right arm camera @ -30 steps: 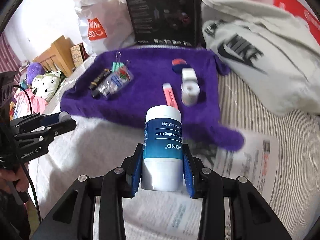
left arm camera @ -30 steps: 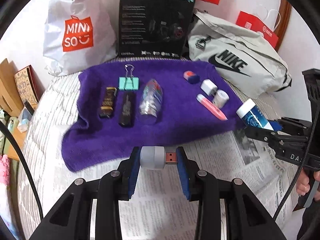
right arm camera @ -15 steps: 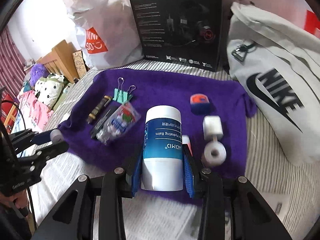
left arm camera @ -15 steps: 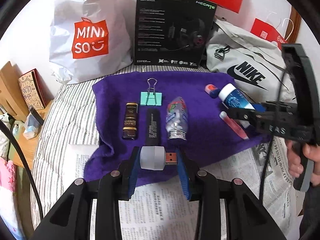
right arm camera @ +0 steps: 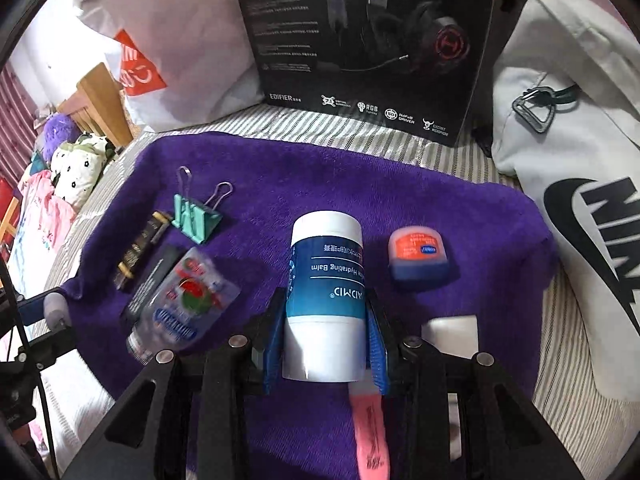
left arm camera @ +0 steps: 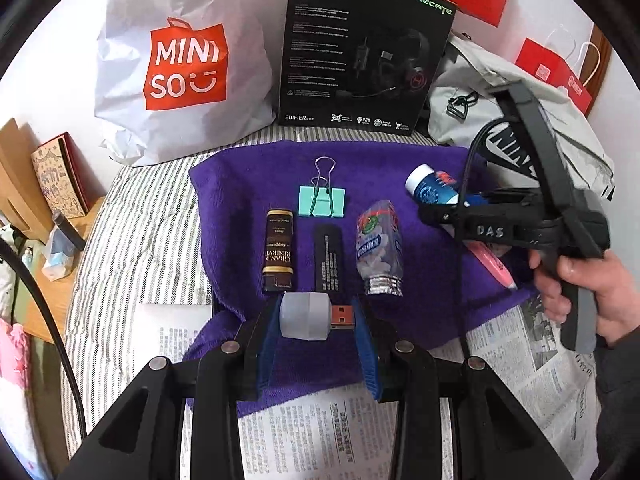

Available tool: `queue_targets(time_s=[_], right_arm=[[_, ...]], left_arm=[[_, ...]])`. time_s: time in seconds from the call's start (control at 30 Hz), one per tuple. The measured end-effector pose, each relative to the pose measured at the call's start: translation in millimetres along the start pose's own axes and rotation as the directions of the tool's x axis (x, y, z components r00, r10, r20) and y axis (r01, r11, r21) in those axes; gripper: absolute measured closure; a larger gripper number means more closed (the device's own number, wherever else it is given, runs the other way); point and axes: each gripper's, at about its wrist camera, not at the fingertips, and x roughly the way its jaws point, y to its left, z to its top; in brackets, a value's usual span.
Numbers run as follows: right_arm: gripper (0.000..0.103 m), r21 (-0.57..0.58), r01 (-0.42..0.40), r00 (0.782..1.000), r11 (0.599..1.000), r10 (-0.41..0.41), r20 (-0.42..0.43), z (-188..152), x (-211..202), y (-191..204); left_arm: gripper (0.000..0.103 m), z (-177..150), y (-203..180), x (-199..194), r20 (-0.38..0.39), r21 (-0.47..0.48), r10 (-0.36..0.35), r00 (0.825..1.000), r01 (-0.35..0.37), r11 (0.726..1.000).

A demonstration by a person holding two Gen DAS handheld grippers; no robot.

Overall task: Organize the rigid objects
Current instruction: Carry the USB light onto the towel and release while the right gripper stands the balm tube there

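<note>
My left gripper is shut on a grey USB stick with an orange plug, held over the near edge of the purple towel. My right gripper is shut on a blue-and-white balm tube, held over the towel's middle; it also shows in the left wrist view. On the towel lie a green binder clip, a brown Grand Reserve bar, a black stick, a clear candy bottle, a pink tube, a small orange-lidded jar and a white block.
A black headset box, a white Miniso bag and a grey Nike bag stand behind the towel. Newspaper covers the striped bedding in front. A wooden shelf with clutter is at the left.
Both grippers moved forward over the towel with their objects still held. The right gripper with the balm tube went further in, past the pink tube, towards the orange-lidded jar.
</note>
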Motion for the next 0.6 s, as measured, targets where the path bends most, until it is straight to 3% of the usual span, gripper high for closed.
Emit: queue_targets(time_s=[0.47, 0.6], right_arm=[[0.066, -0.094, 0.036, 0.999, 0.995, -0.034, 0.017, 6.3, 12.6, 5.0], [0.058, -0.099, 0.021, 1.000, 0.995, -0.020, 0.010, 4.2, 10.6, 4.3]], left_arm=[[0.069, 7.8, 4.8, 10.6, -0.022, -0.011, -0.019, 1.000, 0.019, 1.000], [0.069, 6.6, 3.9, 12.1, -0.035, -0.014, -0.026, 0.999, 0.026, 1.000]])
